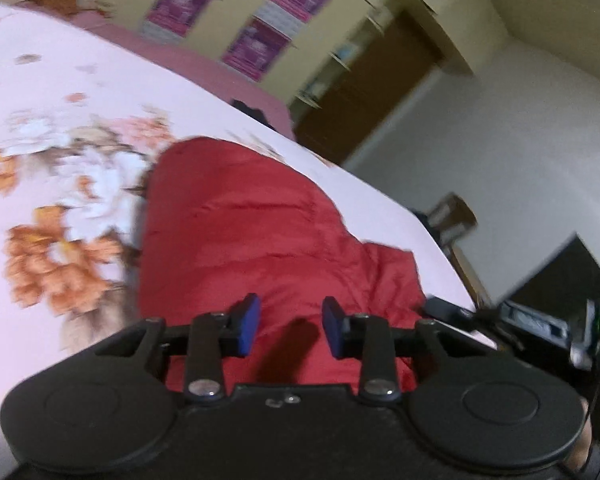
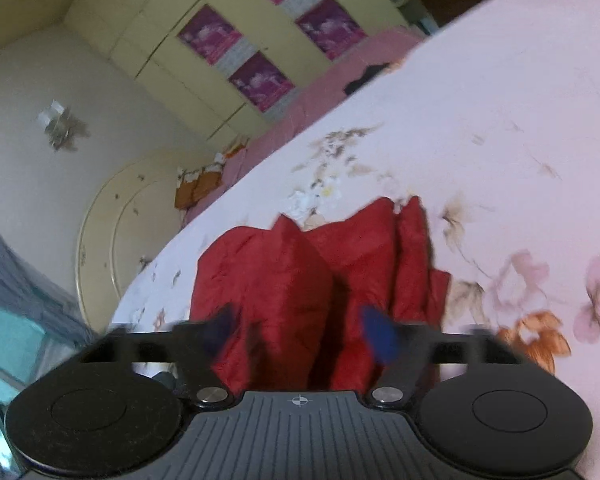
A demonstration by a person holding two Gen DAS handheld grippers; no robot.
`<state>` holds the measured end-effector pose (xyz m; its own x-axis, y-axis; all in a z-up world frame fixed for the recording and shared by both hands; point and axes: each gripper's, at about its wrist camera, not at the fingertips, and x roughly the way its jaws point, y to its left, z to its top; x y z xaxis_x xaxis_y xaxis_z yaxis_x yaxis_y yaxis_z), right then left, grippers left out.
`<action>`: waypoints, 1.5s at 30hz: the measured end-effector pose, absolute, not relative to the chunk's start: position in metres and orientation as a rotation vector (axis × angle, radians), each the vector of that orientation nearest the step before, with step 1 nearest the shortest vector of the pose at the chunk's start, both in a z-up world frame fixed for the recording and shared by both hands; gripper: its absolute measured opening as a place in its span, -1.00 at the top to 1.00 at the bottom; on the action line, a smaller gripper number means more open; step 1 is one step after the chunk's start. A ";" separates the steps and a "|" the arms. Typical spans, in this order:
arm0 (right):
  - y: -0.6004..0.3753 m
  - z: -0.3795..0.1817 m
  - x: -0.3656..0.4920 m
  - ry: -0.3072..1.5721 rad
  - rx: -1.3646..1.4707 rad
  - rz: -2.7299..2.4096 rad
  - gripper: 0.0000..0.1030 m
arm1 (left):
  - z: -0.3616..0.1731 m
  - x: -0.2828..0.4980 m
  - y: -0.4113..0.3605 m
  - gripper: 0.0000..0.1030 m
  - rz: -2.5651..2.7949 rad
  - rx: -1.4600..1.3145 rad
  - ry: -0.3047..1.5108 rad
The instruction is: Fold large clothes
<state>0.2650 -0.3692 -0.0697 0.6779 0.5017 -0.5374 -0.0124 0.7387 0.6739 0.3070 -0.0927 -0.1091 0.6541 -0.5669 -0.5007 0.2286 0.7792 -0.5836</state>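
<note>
The red garment [image 1: 252, 240] lies bunched on the flowered bedspread [image 1: 60, 184], just ahead of and below both claws; the left claw [image 1: 290, 326] stands spread with nothing between its blue pads, cloth beneath it; the right claw [image 2: 300, 334] is blurred but parted too, hovering over a raised fold; I judge this a re-grip between folds; next, each claw must pinch an edge.
</note>
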 end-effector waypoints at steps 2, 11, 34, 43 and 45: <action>-0.362 -0.075 0.271 0.803 0.640 0.303 0.37 | -0.111 0.315 -0.107 0.40 -0.501 -0.451 0.745; -0.367 -0.119 0.253 0.871 0.536 0.178 0.59 | -0.135 0.335 -0.146 0.44 -0.579 -0.383 0.816; -0.328 -0.074 0.158 0.864 0.244 0.290 0.62 | -0.122 0.237 -0.109 0.46 -0.595 -0.131 0.753; -0.331 -0.103 0.167 0.970 0.249 0.260 0.61 | -0.128 0.242 -0.103 0.48 -0.610 -0.122 0.807; -0.338 -0.071 0.161 0.872 0.238 0.241 0.61 | -0.112 0.247 -0.090 0.24 -0.599 -0.144 0.738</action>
